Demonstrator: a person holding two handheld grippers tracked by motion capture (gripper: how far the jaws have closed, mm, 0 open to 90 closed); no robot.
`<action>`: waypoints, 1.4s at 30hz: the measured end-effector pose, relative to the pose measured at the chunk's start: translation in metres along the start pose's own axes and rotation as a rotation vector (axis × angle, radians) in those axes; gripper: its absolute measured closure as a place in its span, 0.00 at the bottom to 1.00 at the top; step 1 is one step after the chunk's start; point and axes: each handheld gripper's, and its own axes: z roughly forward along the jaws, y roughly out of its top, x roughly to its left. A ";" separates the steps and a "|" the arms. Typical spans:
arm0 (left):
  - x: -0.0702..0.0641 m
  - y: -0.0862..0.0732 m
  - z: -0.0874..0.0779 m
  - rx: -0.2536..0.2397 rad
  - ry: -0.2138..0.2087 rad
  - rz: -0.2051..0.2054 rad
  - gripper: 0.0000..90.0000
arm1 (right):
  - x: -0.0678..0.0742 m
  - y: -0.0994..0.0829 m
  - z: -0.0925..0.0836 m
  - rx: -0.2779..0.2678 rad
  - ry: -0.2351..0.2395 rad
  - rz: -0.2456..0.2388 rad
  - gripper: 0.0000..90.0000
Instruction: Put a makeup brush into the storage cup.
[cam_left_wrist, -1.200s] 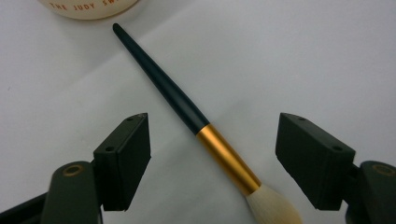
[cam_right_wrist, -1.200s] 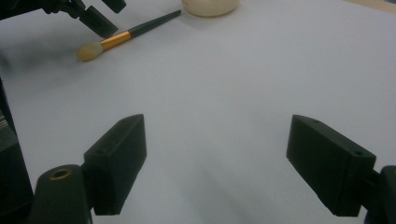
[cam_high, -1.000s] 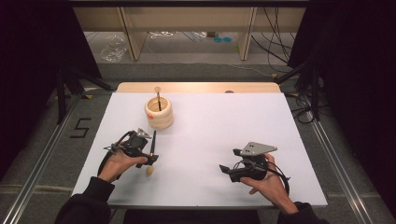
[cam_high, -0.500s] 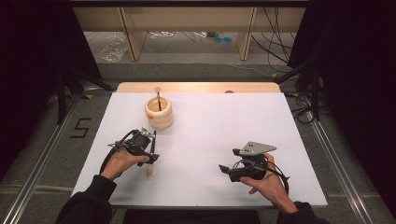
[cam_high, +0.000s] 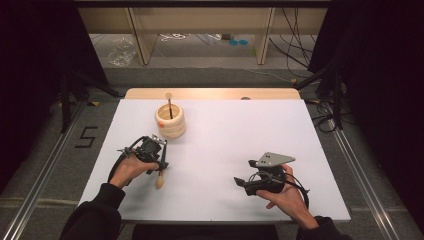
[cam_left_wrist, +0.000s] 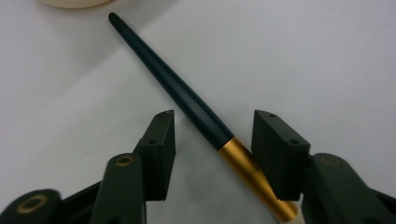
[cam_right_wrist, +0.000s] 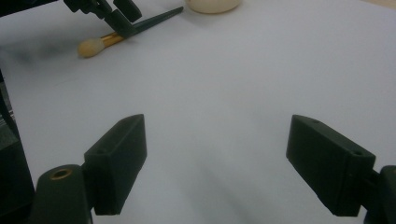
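Fingers of my right gripper (cam_high: 241, 182) stand wide apart over bare white worktop (cam_high: 240, 135) at lower right of the frame, holding nothing. At lower left, my left gripper (cam_high: 162, 165) has just been closing its fingers around the makeup brush (cam_left_wrist: 187, 100), which lies flat between them, not yet pinched. Beyond, upper left of centre, sits the wooden holder (cam_high: 170, 121).

White table (cam_high: 300, 130), two things on it.
A makeup brush (cam_high: 161, 175) lies flat near a ringed wooden holder (cam_high: 170, 123).
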 end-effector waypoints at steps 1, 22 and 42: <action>0.000 0.000 0.000 0.005 -0.005 0.002 0.60 | 0.000 0.000 0.000 0.001 0.001 0.001 0.23; 0.006 0.008 0.001 0.117 -0.036 0.069 0.82 | 0.000 0.000 0.000 0.005 0.005 0.012 0.24; 0.013 0.021 0.004 0.229 -0.079 0.100 0.84 | 0.000 0.000 0.001 0.004 0.006 0.005 0.24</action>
